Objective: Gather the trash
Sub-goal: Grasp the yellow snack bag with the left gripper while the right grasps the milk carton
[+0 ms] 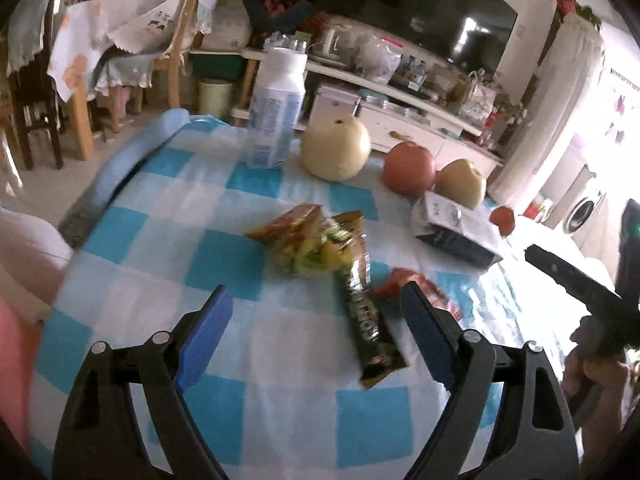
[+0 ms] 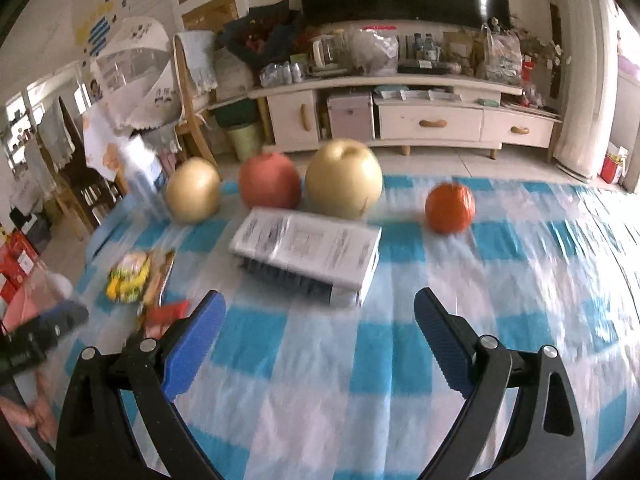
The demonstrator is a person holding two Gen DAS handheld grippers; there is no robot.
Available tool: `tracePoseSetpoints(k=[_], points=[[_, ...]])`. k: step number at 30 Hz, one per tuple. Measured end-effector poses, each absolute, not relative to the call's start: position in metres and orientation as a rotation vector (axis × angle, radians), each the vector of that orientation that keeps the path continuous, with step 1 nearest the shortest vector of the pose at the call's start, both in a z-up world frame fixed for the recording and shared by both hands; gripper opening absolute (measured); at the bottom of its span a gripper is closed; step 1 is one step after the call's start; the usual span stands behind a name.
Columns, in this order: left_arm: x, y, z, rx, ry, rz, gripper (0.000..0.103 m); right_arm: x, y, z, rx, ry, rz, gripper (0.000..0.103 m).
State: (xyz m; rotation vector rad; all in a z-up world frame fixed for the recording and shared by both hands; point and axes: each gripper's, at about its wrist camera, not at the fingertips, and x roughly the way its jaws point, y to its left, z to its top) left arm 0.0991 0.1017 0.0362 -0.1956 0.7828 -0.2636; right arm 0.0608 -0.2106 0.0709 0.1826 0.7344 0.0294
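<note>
Snack wrappers lie on the blue-and-white checked tablecloth (image 1: 224, 256): a yellow-green and brown wrapper (image 1: 308, 240), a long dark wrapper (image 1: 366, 312) and a red wrapper (image 1: 424, 288). My left gripper (image 1: 316, 308) is open and empty, hovering just before the dark wrapper, which lies between its fingers. My right gripper (image 2: 318, 312) is open and empty above the cloth, in front of a white box (image 2: 308, 252). The yellow-green wrapper (image 2: 132, 276) and the red wrapper (image 2: 166, 314) show at the left in the right wrist view.
Two yellow pears (image 2: 344, 182) (image 2: 194, 196), a red apple (image 2: 270, 186) and a small orange fruit (image 2: 450, 208) stand behind the box. A white bottle (image 1: 278, 108) stands at the table's far edge. Chairs (image 1: 176, 40) and a TV cabinet (image 2: 400, 116) lie beyond.
</note>
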Motion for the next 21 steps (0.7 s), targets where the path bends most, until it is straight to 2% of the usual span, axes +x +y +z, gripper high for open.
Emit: tracePoseSetpoints(k=[16,21], points=[[0.163,0.088,0.017,-0.248,0.812,-0.233,0.086,0.135,-0.219,0.031,0.152,0.862,0.174,0.094],[0.171,0.087,0.008,-0.239,0.839,-0.205,0.073,0.133,-0.209,0.024,0.179,0.915,0.312,0.094]])
